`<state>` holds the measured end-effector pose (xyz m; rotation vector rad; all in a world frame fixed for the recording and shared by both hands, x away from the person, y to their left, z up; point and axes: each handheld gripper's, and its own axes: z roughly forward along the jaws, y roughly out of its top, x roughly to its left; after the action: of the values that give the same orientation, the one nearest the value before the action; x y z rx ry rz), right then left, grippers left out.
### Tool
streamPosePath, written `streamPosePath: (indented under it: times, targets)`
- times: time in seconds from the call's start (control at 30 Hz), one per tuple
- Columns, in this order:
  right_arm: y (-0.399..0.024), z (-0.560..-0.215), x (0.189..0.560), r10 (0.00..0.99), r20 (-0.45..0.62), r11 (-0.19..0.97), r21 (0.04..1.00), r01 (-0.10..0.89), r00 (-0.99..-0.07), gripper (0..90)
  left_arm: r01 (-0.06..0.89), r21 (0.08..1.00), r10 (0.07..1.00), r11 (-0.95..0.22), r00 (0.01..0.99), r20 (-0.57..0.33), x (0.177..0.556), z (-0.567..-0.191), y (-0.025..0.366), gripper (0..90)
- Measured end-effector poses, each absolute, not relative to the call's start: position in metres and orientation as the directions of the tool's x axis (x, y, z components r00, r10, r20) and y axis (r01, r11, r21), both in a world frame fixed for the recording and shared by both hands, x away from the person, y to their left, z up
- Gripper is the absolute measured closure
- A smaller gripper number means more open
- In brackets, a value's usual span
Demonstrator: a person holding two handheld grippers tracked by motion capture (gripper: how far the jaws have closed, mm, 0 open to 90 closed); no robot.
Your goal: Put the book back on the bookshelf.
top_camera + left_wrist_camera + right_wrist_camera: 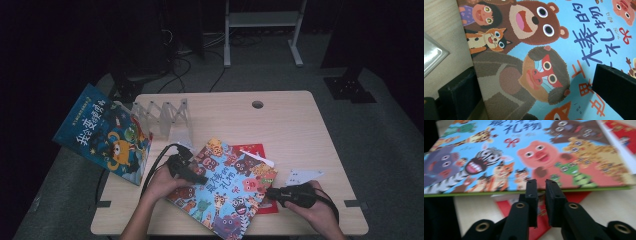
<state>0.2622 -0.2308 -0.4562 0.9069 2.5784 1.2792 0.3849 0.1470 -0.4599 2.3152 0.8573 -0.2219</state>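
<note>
A picture book [235, 200] with a light blue cover full of cartoon animals lies at an angle on the wooden table [285, 122], over a thin red book [255, 150]. My left gripper [202, 179] is at the book's left edge. In the left gripper view the jaws of the left gripper [534, 72] stand wide apart, one under the book's [574, 30] edge and one above the cover. My right gripper [267, 191] points at the book's lower right edge. Its jaws are nearly together, with nothing between the right gripper's [541, 182] tips, just in front of the book's green-edged side [499, 150].
A dark blue picture book [102, 132] leans at the table's left edge beside a clear folding book rack [165, 117]. A white paper card [302, 176] lies right of the books. A cable hole [257, 104] is near the far edge. Cables and a stand are on the floor behind.
</note>
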Motion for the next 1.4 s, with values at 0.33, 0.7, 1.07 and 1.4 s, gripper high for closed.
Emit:
streamPosePath:
  times: [0.33, 0.7, 1.07, 1.4]
  targets:
    - [-0.221, -0.458, 0.257, 0.551, 0.136, 0.48, 0.756, 0.446, -0.824, 87.6, 0.631, 0.522, 0.514, -0.574, 0.774, -0.371, 0.386, -0.46, 0.146, 0.0]
    - [-0.217, -0.459, 0.256, 0.569, 0.12, 0.477, 0.758, 0.445, -0.814, 88.2, 0.666, 0.521, 0.512, -0.535, 0.745, -0.427, 0.394, -0.455, 0.149, 0.0]
    - [-0.205, -0.458, 0.266, 0.563, 0.105, 0.49, 0.757, 0.433, -0.82, 88.3, 0.653, 0.54, 0.517, -0.53, 0.754, -0.405, 0.398, -0.423, 0.161, 0.6]
    - [-0.203, -0.458, 0.27, 0.554, 0.109, 0.496, 0.752, 0.433, -0.825, 88.4, 0.617, 0.564, 0.492, -0.549, 0.784, -0.378, 0.399, -0.396, 0.161, 4.2]
